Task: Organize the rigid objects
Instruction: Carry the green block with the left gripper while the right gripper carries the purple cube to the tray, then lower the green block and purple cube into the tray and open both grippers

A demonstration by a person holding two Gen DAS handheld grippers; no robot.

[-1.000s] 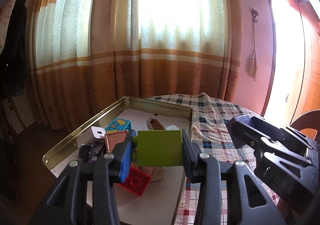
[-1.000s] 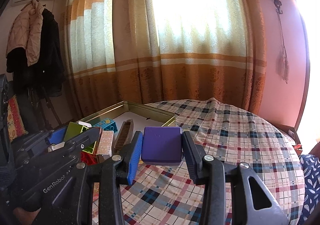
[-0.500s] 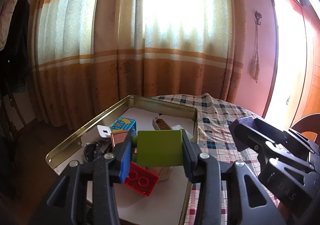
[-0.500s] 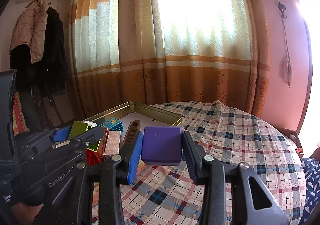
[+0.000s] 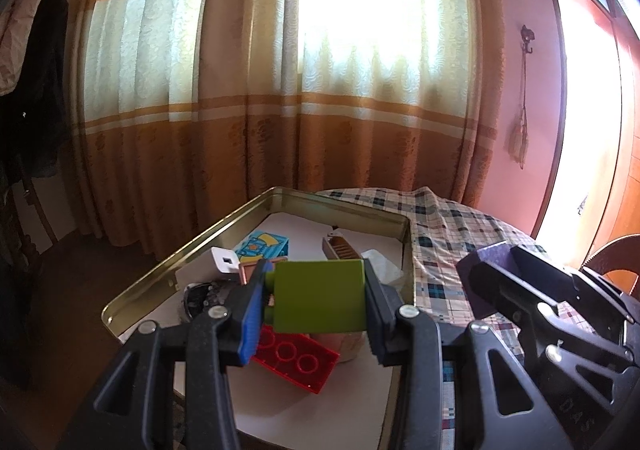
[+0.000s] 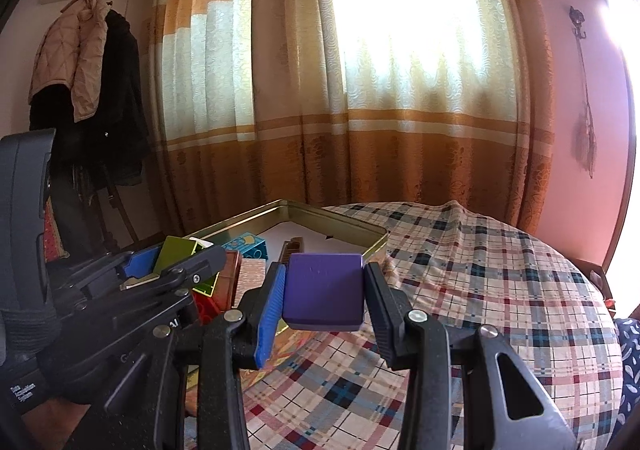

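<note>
The left gripper (image 5: 318,300) is clamped on a green block (image 5: 320,296), held above the near half of the gold tin tray (image 5: 340,205). The right gripper (image 6: 324,296) is clamped on a purple block (image 6: 324,290), held over the plaid cloth (image 6: 480,270) just right of the tray.

Judged procedure: lower each block squarely into a bare patch of the tray's white floor, clear of the red studded brick (image 5: 296,362), before opening.

Both blocks are smooth, hard plastic; the purple one has rounded edges. The tray is thin, shiny metal with a low upright rim.
</note>
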